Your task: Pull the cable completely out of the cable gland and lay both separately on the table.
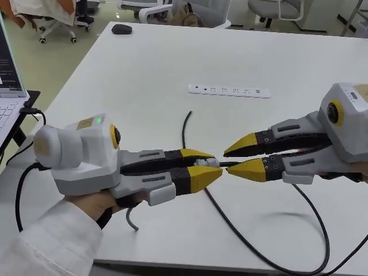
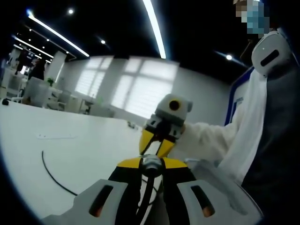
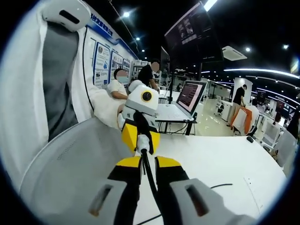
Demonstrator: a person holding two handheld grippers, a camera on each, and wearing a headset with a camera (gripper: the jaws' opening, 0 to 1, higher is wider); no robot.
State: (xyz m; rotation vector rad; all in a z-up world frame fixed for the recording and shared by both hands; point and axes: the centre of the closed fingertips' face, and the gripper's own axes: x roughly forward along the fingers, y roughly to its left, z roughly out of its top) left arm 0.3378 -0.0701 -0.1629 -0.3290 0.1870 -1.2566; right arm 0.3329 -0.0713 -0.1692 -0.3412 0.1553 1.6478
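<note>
My left gripper [image 1: 214, 167] comes in from the left, shut on the small grey-white cable gland [image 1: 206, 163]. The black cable [image 1: 241, 233] leaves the gland to the right and passes between the yellow tips of my right gripper [image 1: 227, 162], which is shut on the cable just beside the gland. Both grippers hover tip to tip above the white table [image 1: 172, 69]. In the left gripper view the gland [image 2: 151, 161] sits between my jaws, facing the right gripper [image 2: 153, 150]. In the right gripper view the cable [image 3: 147, 176] runs up between my jaws to the gland [image 3: 143, 143].
The cable's slack loops over the table's near edge and back toward the far side. A white power strip [image 1: 229, 91] lies further back, a dark mouse [image 1: 121, 29] at the far edge. A laptop [image 1: 8, 86] stands off the table's left side.
</note>
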